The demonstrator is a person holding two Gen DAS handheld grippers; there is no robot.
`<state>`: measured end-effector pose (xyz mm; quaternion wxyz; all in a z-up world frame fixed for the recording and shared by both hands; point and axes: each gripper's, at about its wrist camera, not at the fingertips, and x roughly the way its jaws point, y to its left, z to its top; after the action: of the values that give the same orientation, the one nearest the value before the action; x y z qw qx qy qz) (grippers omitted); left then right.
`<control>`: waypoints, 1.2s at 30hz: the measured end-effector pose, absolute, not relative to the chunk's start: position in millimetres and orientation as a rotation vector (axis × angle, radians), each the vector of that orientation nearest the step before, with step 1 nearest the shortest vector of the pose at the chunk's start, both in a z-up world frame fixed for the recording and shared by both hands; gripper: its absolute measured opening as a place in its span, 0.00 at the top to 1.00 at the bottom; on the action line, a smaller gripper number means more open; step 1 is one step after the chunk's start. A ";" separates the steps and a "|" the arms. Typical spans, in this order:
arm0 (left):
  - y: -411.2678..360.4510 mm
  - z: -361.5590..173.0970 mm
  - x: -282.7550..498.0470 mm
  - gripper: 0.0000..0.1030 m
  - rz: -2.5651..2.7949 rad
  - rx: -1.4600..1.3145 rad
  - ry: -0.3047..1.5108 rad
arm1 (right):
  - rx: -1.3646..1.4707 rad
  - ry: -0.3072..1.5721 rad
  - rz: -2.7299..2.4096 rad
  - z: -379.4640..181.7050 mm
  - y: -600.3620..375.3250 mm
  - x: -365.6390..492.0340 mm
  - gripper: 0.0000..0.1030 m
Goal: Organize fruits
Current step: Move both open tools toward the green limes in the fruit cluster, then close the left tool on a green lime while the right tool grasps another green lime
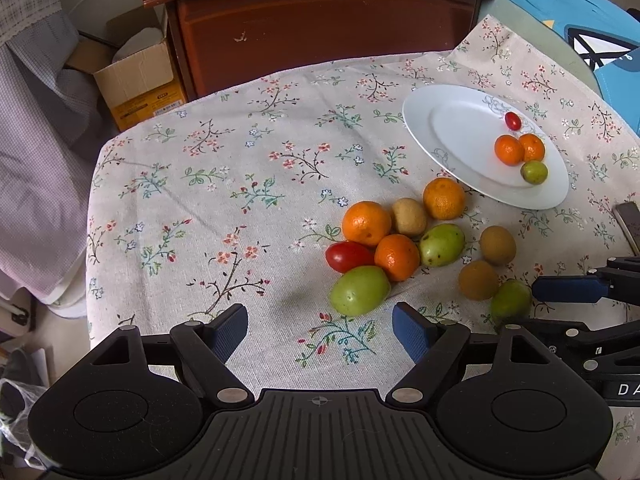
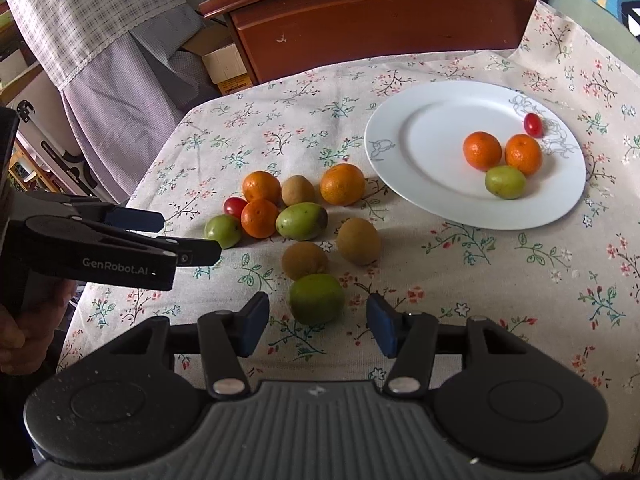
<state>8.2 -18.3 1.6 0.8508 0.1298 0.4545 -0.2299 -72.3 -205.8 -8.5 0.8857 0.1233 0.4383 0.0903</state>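
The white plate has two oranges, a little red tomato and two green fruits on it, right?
Almost. The plate holds two oranges, one little red tomato, but only one green fruit, not two. The right wrist view shows it clearly.

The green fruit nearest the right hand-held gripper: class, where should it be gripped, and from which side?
Grip the green fruit across its rounded middle, coming down from above and in front, where the right hand-held gripper already faces it with open jaws. Its left and right flanks look free; a brown fruit sits close behind, so a pad placed there would likely bump it.
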 end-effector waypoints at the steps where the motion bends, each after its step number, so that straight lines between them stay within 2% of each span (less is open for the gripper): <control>1: -19.2 1.1 7.9 0.21 -0.490 0.275 0.953 | 0.255 0.909 0.192 -9.1 -205.2 -71.7 0.48; 11: -26.5 -7.3 8.3 0.23 -0.522 0.288 0.931 | 0.221 0.898 0.199 -13.9 -201.1 -67.3 0.59; 15: -29.1 -10.0 9.8 0.25 -0.525 0.284 0.920 | 0.219 0.895 0.203 -14.9 -201.0 -67.0 0.68; 17: -30.2 -11.3 10.9 0.25 -0.521 0.286 0.919 | 0.227 0.894 0.204 -15.2 -201.9 -66.7 0.68; 19: -30.5 -12.4 11.9 0.30 -0.523 0.280 0.924 | 0.232 0.894 0.205 -15.4 -202.5 -66.7 0.68; 27: -31.7 -13.3 11.2 0.38 -0.541 0.263 0.917 | 0.244 0.895 0.188 -14.6 -204.5 -65.7 0.68; 33: -34.3 -11.9 9.4 0.57 -0.573 0.257 0.917 | 0.257 0.899 0.180 -15.0 -206.4 -64.6 0.68; 36: -34.9 -12.1 8.7 0.58 -0.571 0.261 0.915 | 0.259 0.898 0.178 -15.2 -206.8 -64.4 0.68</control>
<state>8.7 -34.9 -12.1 0.8499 0.1238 0.4345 -0.2712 -64.4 -206.8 -15.2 0.8889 0.1247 0.4324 0.0859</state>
